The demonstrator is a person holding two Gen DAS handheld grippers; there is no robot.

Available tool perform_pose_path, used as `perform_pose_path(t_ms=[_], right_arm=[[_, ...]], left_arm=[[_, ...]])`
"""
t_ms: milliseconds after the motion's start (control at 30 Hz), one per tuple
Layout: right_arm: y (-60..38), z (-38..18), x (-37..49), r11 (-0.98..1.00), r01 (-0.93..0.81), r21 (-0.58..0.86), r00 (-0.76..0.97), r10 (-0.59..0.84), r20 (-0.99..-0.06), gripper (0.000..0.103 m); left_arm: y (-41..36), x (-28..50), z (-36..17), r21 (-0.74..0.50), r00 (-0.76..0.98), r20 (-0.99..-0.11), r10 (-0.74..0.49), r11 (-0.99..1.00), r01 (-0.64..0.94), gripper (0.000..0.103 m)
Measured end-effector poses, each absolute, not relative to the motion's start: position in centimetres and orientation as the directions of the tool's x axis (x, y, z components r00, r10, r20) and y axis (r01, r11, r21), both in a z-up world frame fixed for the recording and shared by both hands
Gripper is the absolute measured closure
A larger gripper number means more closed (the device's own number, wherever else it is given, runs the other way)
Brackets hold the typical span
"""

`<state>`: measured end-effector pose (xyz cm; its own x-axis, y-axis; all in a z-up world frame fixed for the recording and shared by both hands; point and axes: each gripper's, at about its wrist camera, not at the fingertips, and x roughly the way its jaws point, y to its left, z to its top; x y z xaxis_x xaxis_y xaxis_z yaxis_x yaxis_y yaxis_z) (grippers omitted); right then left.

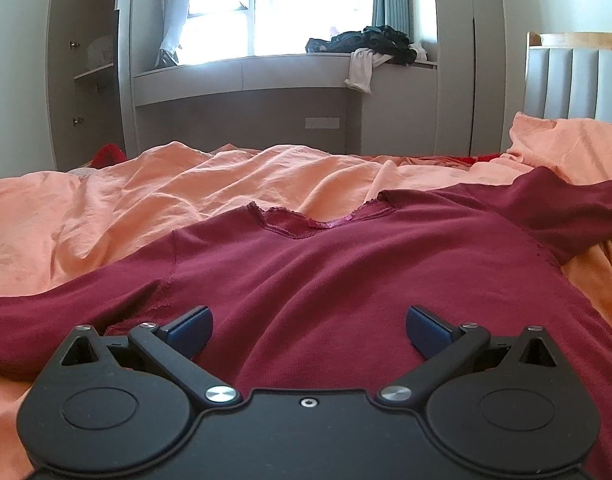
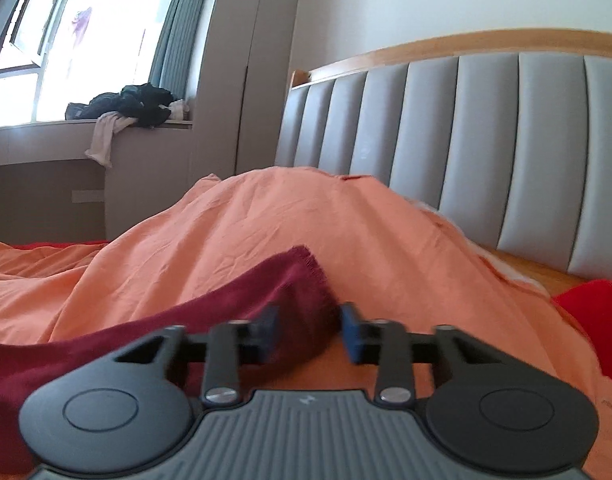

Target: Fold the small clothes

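A dark red long-sleeved top (image 1: pixel 317 276) lies spread flat on an orange bedsheet (image 1: pixel 106 220), lace-trimmed neckline away from me, sleeves out to both sides. My left gripper (image 1: pixel 309 330) hovers wide open over the chest of the top, holding nothing. In the right wrist view the end of one sleeve (image 2: pixel 290 288) lies between the blue pads of my right gripper (image 2: pixel 309 330). The jaws stand partly open with a gap on each side of the cloth; the image is motion-blurred.
A grey padded headboard (image 2: pixel 465 140) stands at the right. A window ledge (image 1: pixel 266 68) beyond the bed carries a pile of dark and white clothes (image 1: pixel 369 46). An open cupboard (image 1: pixel 86 68) stands at the far left. A bright red cloth (image 2: pixel 589 304) lies near the headboard.
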<state>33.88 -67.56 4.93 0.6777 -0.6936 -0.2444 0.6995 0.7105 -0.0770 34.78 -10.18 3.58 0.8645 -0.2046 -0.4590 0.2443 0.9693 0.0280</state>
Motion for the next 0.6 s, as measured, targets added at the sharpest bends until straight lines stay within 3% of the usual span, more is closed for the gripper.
perform_pose_path(t_ms=[33,133,367,600], right_arm=[[-67.2,5.3,33.9,0.706,0.702,-0.09,0.674,-0.7,-0.235,0.09],[-65.9,6.6,33.4,0.719,0.688,-0.099,0.694,-0.691,-0.201,0.096],[-58.2,10.9,33.1,0.789,0.563,-0.248,0.808,-0.588,-0.039,0.097],[-45.4,14.5,32.7,0.848,0.322,-0.421,0.943,-0.324,0.068,0.097]], left_arm=[[-10.1,34.7,3.7,0.023,0.865,-0.457,-0.208,0.969,0.245,0.0],[-9.7,34.6,4.1,0.003,0.869,-0.445,-0.216,0.97,0.242,0.0],[-8.4,34.2,5.6,-0.013,0.895,-0.405,-0.189,0.98,0.201,0.0],[-5.6,34.6,6.9,-0.058,0.904,-0.412,-0.119,0.993,0.104,0.0]])
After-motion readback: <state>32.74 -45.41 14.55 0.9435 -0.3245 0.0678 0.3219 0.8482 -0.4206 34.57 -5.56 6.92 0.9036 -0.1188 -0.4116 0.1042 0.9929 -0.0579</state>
